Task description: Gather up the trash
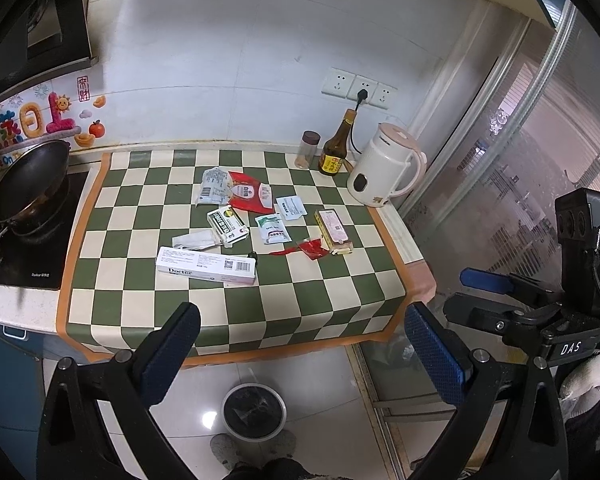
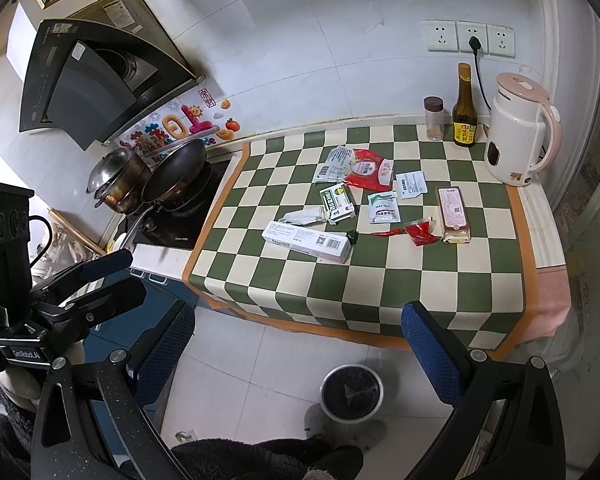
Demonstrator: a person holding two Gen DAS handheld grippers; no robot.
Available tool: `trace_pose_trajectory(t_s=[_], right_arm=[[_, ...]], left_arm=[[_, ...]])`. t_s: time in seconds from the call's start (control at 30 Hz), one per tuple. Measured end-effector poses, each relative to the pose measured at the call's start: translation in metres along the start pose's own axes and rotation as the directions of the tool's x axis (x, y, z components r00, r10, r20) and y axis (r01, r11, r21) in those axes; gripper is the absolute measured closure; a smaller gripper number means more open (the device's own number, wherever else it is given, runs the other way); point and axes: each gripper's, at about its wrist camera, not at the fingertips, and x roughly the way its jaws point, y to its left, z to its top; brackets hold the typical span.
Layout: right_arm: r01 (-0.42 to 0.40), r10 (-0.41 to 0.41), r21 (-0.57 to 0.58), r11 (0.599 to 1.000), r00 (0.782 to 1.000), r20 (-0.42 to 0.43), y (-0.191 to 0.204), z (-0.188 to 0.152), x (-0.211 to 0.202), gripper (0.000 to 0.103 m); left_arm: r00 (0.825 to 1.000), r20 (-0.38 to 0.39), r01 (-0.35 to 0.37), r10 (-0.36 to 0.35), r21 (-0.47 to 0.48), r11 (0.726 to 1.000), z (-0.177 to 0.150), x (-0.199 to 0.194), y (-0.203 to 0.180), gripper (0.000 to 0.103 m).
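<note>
Green-and-cream checked cloth covers the table (image 1: 236, 320). Left gripper (image 1: 300, 344) and right gripper (image 2: 298, 348): jaws wide apart, holding nothing, both short of the table edge. Trash is scattered ahead of both jaws mid-table: white box (image 1: 207, 270), red packet (image 1: 249, 196), crumpled tissue (image 1: 194, 239), red wrapper (image 1: 311, 247). Black bin (image 1: 253, 411) sits on the floor below, between the left jaws.

Green-and-cream checkered mat (image 1: 236, 312) fills the centre; a long white cardboard box (image 1: 206, 271) lies at its 9 o'clock, a white-and-pink kettle (image 1: 384, 166) at 2 o'clock.
</note>
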Motion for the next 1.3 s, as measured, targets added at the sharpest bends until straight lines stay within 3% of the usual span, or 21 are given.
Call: trace_pose_trajectory(t_s=[0.33, 0.4, 0.47, 0.6, 0.67, 0.8, 1.0, 1.07, 1.17, 1.23, 1.3], right_arm=[[0.007, -0.007, 0.014, 1.000, 1.000, 0.011, 0.004, 0.000, 0.001, 0.000], [0.022, -0.024, 0.049, 0.999, 0.999, 0.037, 0.007, -0.004, 0.001, 0.000], [0.065, -0.072, 0.107, 0.992, 0.995, 0.065, 0.004, -0.006, 0.002, 0.000], [0.215, -0.236, 0.228, 0.950, 0.970, 0.067, -0.010, -0.012, 0.017, 0.000], [0.257, -0.280, 0.276, 0.926, 0.959, 0.046, -0.032, -0.009, 0.030, 0.000], [0.336, -0.353, 0.344, 0.877, 0.935, -0.014, -0.088, 0.000, 0.072, 0.000], [0.417, -0.405, 0.385, 0.823, 0.907, -0.117, -0.184, 0.039, 0.161, 0.000], [0.436, -0.399, 0.369, 0.821, 0.900, -0.176, -0.217, 0.051, 0.197, 0.000], [0.435, -0.368, 0.330, 0.838, 0.896, -0.247, -0.256, 0.065, 0.246, 0.000], [0.438, -0.359, 0.307, 0.845, 0.890, -0.282, -0.272, 0.072, 0.269, 0.000], [0.438, -0.350, 0.289, 0.851, 0.884, -0.310, -0.287, 0.081, 0.294, 0.000]], left_arm=[[1.000, -0.003, -0.006, 0.006, 0.000, 1.000, -0.004, 0.005, 0.002, 0.000], [0.997, 0.002, -0.081, 0.081, -0.006, 0.997, -0.002, 0.011, 0.007, 0.000], [0.976, 0.010, -0.218, 0.218, -0.014, 0.976, 0.002, 0.025, 0.017, 0.000], [0.907, -0.019, -0.421, 0.420, -0.069, 0.905, 0.008, 0.076, 0.050, 0.000], [0.892, -0.088, -0.452, 0.444, -0.126, 0.883, 0.009, 0.107, 0.073, 0.000], [0.872, -0.268, -0.476, 0.410, -0.266, 0.838, 0.006, 0.175, 0.116, 0.000], [0.833, -0.462, -0.524, 0.304, -0.480, 0.704, -0.004, 0.267, 0.155, 0.001], [0.839, -0.493, -0.510, 0.229, -0.571, 0.643, -0.009, 0.293, 0.162, 0.001], [0.863, -0.489, -0.473, 0.125, -0.697, 0.538, -0.016, 0.323, 0.166, 0.002], [0.870, -0.482, -0.467, 0.108, -0.733, 0.494, -0.015, 0.336, 0.165, 0.011], [0.873, -0.476, -0.468, 0.111, -0.750, 0.468, -0.010, 0.351, 0.165, 0.014]])
